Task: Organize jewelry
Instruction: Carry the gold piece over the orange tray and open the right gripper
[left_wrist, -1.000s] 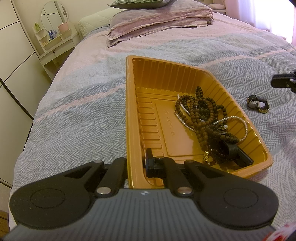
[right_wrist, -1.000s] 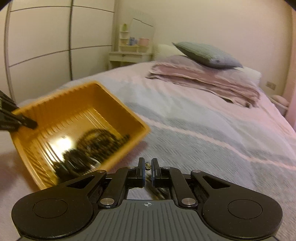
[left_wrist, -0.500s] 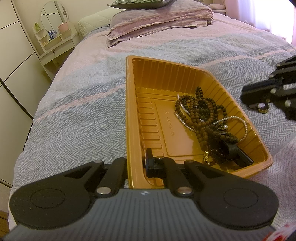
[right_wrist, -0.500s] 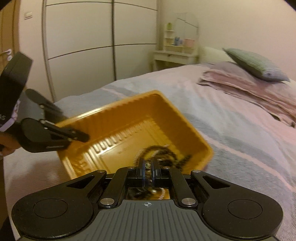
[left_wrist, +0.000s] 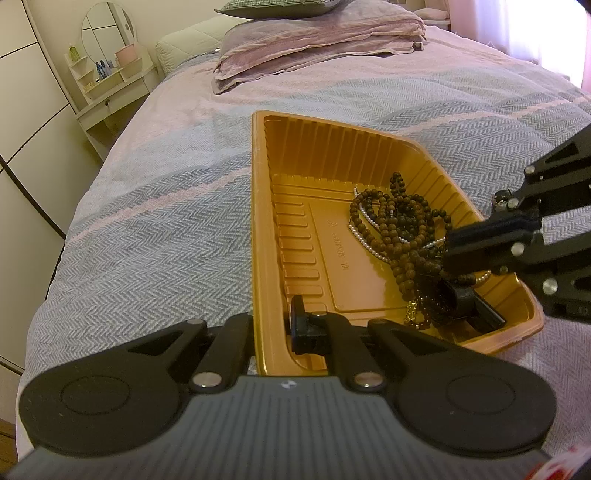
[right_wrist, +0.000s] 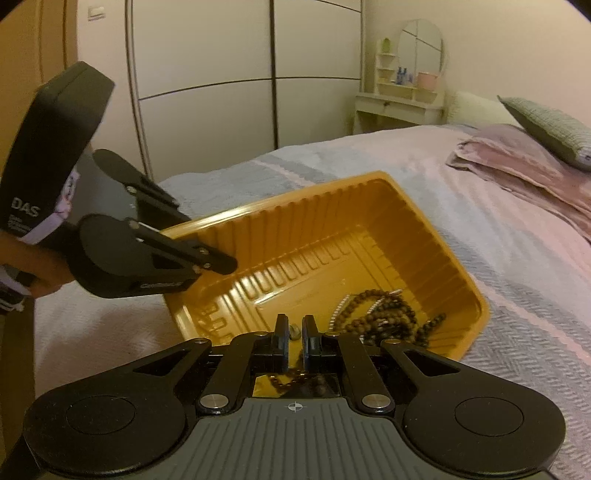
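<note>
A gold plastic tray (left_wrist: 291, 177) lies on the bed. It holds a pile of brown bead strings (left_wrist: 402, 229), a white pearl strand (left_wrist: 364, 214) and a black piece (left_wrist: 469, 299). My left gripper (left_wrist: 275, 328) is shut on the tray's near left rim; the right wrist view shows it on the rim too (right_wrist: 218, 264). My right gripper (right_wrist: 294, 334) is over the tray's near end, shut on a small metallic ring (right_wrist: 294, 331). It reaches in from the right in the left wrist view (left_wrist: 458, 251), above the beads.
The grey and pink striped bedspread (left_wrist: 155, 221) surrounds the tray. Folded pink blankets and a pillow (left_wrist: 314, 40) lie at the head of the bed. A white vanity with a round mirror (left_wrist: 107, 74) and wardrobe doors (right_wrist: 207, 92) stand beyond the bed's left side.
My right gripper has carried the ring from the bedspread at the right to above the tray's bead pile. The left gripper and tray have stayed still.
</note>
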